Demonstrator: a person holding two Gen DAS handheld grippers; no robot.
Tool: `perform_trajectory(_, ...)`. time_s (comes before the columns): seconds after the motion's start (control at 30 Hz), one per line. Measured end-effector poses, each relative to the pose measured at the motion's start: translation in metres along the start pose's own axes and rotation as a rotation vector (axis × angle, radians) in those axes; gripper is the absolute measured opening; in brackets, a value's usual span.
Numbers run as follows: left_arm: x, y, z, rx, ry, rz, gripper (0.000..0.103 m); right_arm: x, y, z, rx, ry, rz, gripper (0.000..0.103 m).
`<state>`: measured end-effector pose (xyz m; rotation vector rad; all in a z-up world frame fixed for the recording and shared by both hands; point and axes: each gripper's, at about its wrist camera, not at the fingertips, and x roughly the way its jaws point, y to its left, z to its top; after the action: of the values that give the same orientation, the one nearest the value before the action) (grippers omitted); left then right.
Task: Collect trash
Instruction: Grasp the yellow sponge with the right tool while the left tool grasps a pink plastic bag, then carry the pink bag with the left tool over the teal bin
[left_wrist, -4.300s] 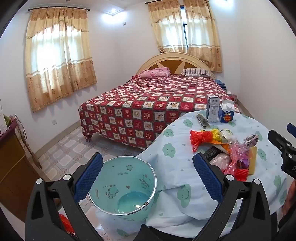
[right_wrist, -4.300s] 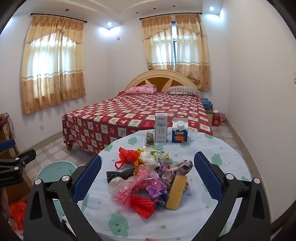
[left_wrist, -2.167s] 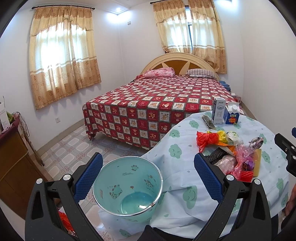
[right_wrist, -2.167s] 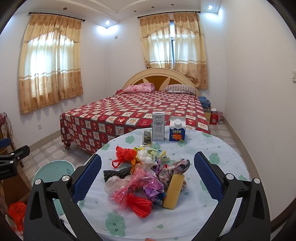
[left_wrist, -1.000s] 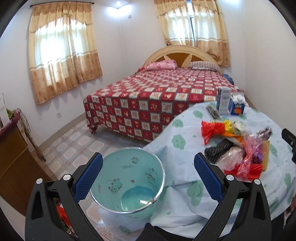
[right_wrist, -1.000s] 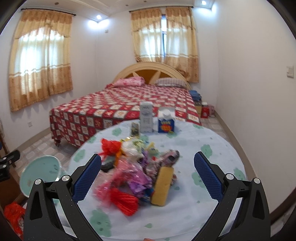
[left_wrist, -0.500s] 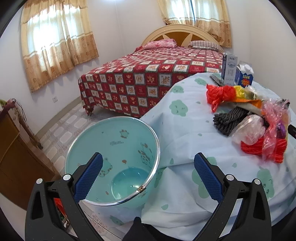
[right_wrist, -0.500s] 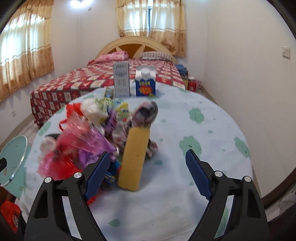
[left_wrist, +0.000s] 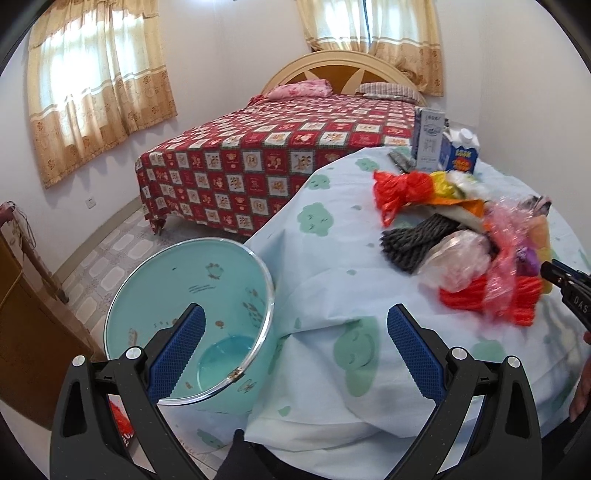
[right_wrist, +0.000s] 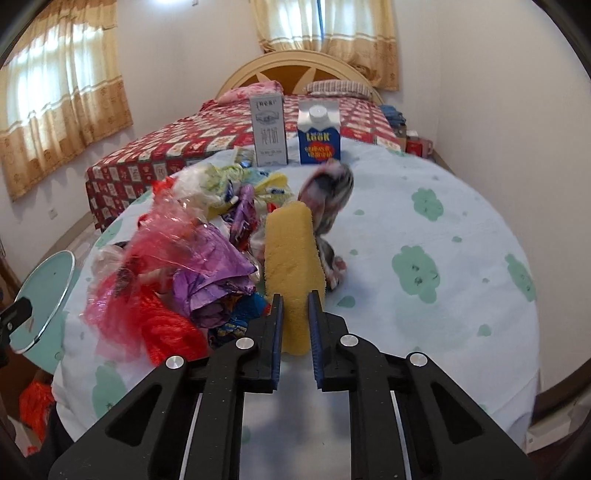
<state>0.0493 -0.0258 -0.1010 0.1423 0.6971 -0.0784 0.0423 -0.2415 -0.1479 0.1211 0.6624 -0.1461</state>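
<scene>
A heap of trash, made of red, pink and purple plastic bags, wrappers and a rag, lies on the round table's cloud-print cloth. At the heap's right side stands a yellow sponge, and my right gripper is shut on its near end. A teal bin stands on the floor by the table's left edge, with nothing in it. My left gripper hangs open above the bin's rim and the drooping cloth, holding nothing. The right gripper's tip shows beside the heap in the left wrist view.
A white carton and a blue carton stand at the table's far edge. Beyond them is a bed with a red checked cover. A wooden cabinet stands left of the bin, and a red bag lies on the floor.
My right gripper came down and forward to the sponge and its jaws shut on it. My left gripper sank closer to the bin and stayed open.
</scene>
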Motion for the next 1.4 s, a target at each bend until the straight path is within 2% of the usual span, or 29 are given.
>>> perform_trajectory(0.13,-0.01,-0.014,0.01,-0.006,-0.027,-0.045,0.097,-0.026,-0.006,0.007,-0.024,-0.037,0.006,0.013)
perform_trajectory(0.33,-0.017,-0.048,0.014,0.004,-0.036,-0.11,0.096,-0.051,-0.038,0.01,0.002,-0.071,-0.008,0.013)
perform_trajectory(0.6,-0.018,-0.099,0.005,0.09,-0.037,-0.161,0.094,-0.042,-0.068,-0.012,0.013,-0.046,-0.044,0.013)
perform_trajectory(0.73,-0.003,-0.123,-0.001,0.13,0.005,-0.181,0.069,-0.034,-0.07,-0.017,0.021,-0.041,-0.031,0.013)
perform_trajectory(0.77,0.003,-0.126,-0.002,0.132,0.02,-0.189,0.066,-0.033,-0.07,-0.017,0.021,-0.043,-0.025,0.013)
perform_trajectory(0.8,0.006,-0.128,-0.003,0.133,0.035,-0.196,0.058,-0.032,-0.069,-0.018,0.021,-0.043,-0.021,0.013)
perform_trajectory(0.83,0.011,-0.13,-0.003,0.134,0.054,-0.204,0.042,-0.031,-0.068,-0.018,0.021,-0.044,-0.016,0.013)
perform_trajectory(0.87,0.013,-0.13,-0.003,0.136,0.067,-0.214,0.034,-0.032,-0.068,-0.018,0.019,-0.047,-0.012,0.013)
perform_trajectory(0.9,0.013,-0.129,-0.003,0.137,0.074,-0.22,0.031,-0.033,-0.066,-0.018,0.017,-0.049,-0.01,0.013)
perform_trajectory(1.03,0.0,-0.12,0.001,0.136,0.05,-0.238,0.026,-0.041,-0.063,-0.014,0.013,-0.072,-0.005,0.013)
perform_trajectory(1.2,-0.027,-0.097,0.01,0.134,-0.015,-0.237,0.025,-0.055,-0.048,-0.007,-0.012,-0.105,0.015,0.013)
perform_trajectory(1.4,-0.047,-0.044,0.021,0.108,-0.074,-0.148,0.025,-0.065,-0.018,0.006,-0.06,-0.13,0.064,0.013)
